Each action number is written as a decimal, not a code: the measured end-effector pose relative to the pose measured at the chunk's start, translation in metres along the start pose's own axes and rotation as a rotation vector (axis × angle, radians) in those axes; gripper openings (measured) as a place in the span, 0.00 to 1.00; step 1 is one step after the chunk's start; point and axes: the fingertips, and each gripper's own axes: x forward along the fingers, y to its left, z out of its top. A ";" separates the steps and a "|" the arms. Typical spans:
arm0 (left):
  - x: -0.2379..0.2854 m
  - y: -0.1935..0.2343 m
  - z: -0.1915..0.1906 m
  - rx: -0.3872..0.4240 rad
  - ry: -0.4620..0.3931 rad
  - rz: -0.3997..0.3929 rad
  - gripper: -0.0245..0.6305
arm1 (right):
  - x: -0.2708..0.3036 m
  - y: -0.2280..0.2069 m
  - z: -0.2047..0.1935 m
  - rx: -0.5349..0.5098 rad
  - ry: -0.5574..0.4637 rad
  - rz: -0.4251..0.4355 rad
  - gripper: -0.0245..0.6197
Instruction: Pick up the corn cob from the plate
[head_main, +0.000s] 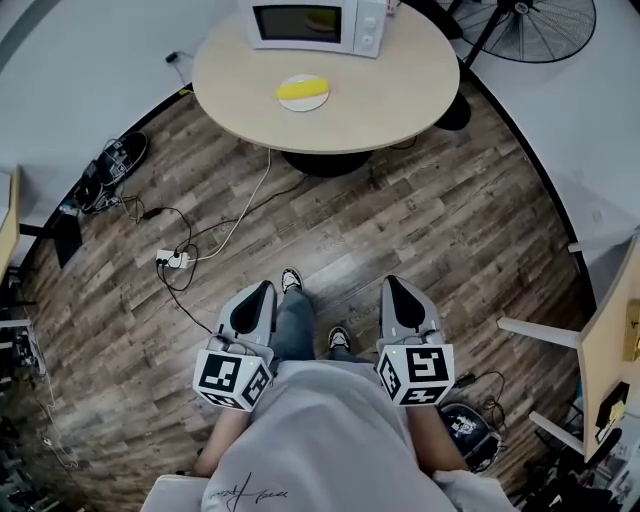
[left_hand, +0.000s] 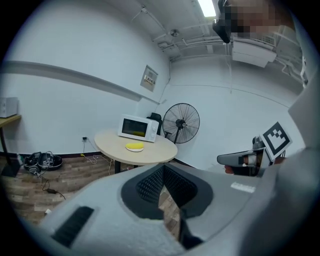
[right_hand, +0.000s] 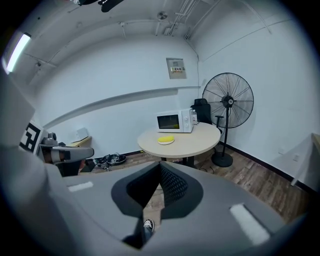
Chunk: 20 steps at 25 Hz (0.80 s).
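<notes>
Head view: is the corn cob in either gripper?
No, the corn cob lies on the plate on the round table, far ahead of the left gripper and right gripper, both shut and empty.

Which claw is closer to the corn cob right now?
Left, marginally. Both hang well short of the table; the corn cob lies ahead, the left claw slightly to its left, the right claw further off to its right.
</notes>
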 end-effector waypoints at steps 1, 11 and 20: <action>0.006 0.008 0.006 0.001 0.002 -0.007 0.03 | 0.010 0.004 0.006 0.000 0.002 0.003 0.05; 0.055 0.088 0.063 -0.007 0.008 -0.043 0.03 | 0.093 0.032 0.066 0.052 -0.009 -0.027 0.05; 0.092 0.146 0.103 0.012 0.020 -0.119 0.03 | 0.161 0.070 0.115 0.067 -0.047 -0.030 0.05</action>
